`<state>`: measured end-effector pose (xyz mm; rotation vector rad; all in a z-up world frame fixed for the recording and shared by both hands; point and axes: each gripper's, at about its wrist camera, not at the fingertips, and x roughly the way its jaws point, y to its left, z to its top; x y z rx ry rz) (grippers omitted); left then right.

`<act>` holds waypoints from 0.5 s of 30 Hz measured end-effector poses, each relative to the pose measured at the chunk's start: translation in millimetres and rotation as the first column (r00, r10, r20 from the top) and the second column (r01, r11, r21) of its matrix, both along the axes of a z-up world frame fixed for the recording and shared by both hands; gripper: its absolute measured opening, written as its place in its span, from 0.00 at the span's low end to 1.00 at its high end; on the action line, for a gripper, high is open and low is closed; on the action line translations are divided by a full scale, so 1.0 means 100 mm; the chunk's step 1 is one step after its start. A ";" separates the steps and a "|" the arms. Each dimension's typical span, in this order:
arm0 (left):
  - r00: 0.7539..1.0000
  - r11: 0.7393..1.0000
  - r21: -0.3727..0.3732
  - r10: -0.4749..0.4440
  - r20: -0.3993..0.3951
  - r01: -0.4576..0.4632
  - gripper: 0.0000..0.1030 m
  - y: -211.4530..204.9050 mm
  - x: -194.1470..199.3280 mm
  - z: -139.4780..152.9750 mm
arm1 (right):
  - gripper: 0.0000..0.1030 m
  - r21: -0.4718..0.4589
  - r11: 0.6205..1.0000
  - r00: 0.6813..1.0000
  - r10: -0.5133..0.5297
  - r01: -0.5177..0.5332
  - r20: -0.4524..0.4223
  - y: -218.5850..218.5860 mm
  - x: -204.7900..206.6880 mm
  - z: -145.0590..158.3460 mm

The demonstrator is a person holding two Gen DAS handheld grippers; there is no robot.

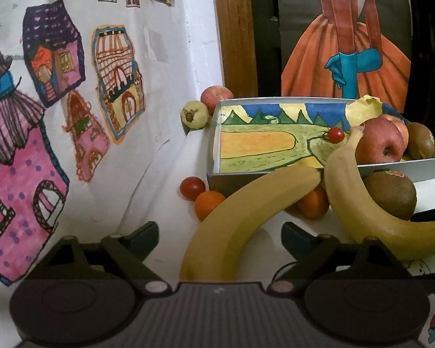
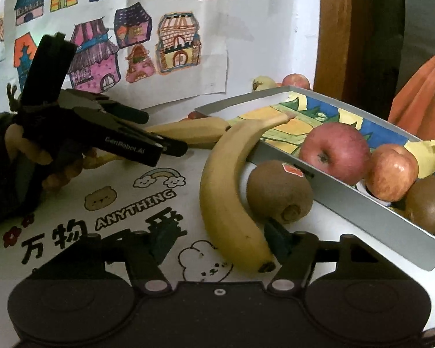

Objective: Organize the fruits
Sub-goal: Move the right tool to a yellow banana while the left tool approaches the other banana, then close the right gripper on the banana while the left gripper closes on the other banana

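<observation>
Beside "ANYTHING" on the table mat (image 2: 148, 200), "GenRobot.AI" left tool (image 2: 171, 142) and right tool (image 2: 217, 240), both released.

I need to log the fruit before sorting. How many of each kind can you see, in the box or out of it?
Bananas: 2
Apples: 3
Kiwis: 2
Cherry tomatoes: 2
Small oranges: 2
Pale green fruit: 1
Total: 12

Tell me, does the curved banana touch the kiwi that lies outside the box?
Touching. In the right wrist view the kiwi sits in the inner curve of the banana, pressed against it with no gap visible between them. Both lie on the table beside the box.
</observation>
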<state>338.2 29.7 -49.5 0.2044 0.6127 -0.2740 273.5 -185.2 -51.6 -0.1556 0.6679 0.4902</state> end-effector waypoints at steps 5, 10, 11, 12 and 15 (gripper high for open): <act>0.999 0.999 0.028 0.025 -0.026 -0.024 0.76 0.00 0.05 -0.03 | 0.67 -0.001 0.999 0.999 0.043 -0.043 -0.017 0.09 0.05 0.00; 0.997 0.999 0.012 0.041 -0.061 -0.041 0.70 0.04 0.09 -0.05 | 0.67 -0.008 0.998 0.998 0.058 -0.058 -0.033 0.16 0.10 -0.03; 0.997 0.999 0.008 0.035 -0.065 -0.035 0.64 0.04 0.08 -0.05 | 0.64 -0.013 0.998 0.998 0.053 -0.054 -0.033 0.17 0.11 -0.03; 0.997 1.000 0.005 0.027 -0.070 -0.027 0.61 0.03 0.08 -0.04 | 0.61 -0.018 0.999 0.998 0.049 -0.050 -0.033 0.18 0.11 -0.03; 0.997 1.000 0.017 0.018 -0.075 -0.017 0.53 -0.01 0.05 -0.03 | 0.54 -0.022 0.999 0.999 0.038 -0.038 -0.031 0.17 0.12 -0.03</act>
